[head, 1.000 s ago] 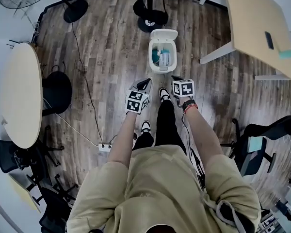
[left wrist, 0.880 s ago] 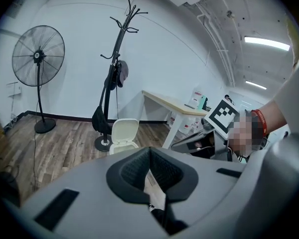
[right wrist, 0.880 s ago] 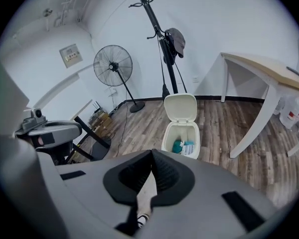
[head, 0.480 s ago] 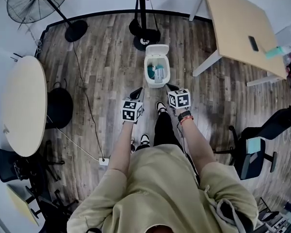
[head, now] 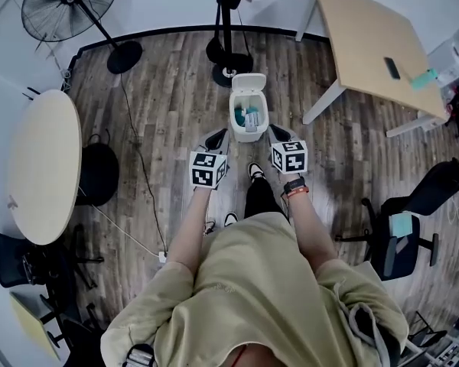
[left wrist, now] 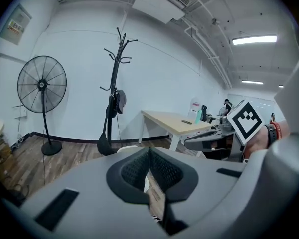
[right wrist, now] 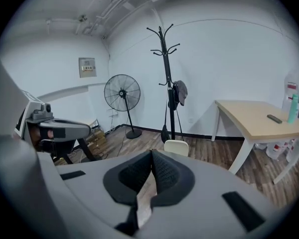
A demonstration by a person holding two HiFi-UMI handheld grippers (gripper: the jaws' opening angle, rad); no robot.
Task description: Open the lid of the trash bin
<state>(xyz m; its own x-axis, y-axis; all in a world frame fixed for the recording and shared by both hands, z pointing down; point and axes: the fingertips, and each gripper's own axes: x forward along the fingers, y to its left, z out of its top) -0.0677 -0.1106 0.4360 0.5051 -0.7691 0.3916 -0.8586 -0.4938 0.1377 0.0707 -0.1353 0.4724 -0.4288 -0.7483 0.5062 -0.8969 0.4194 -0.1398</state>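
A small white trash bin (head: 249,122) stands on the wood floor with its lid (head: 249,83) tipped up at the far side; blue and white rubbish shows inside. My left gripper (head: 217,137) hangs just left of the bin's near end and my right gripper (head: 276,131) just right of it. Both are shut with nothing between the jaws. The left gripper (left wrist: 149,151) has the lid's top (left wrist: 127,148) peeking over it in its own view. Just past the right gripper (right wrist: 151,154) stands the upright lid (right wrist: 175,147).
A coat stand (head: 228,60) stands right behind the bin, a floor fan (head: 70,6) at the far left. A round table (head: 42,167) is on the left, a wooden desk (head: 367,44) at the right, office chairs (head: 413,220) nearby. A cable runs to a power strip (head: 162,257).
The person has stepped closer to the bin. Both grippers have moved forward from short of the bin to either side of its near end. The lid has stayed up throughout.
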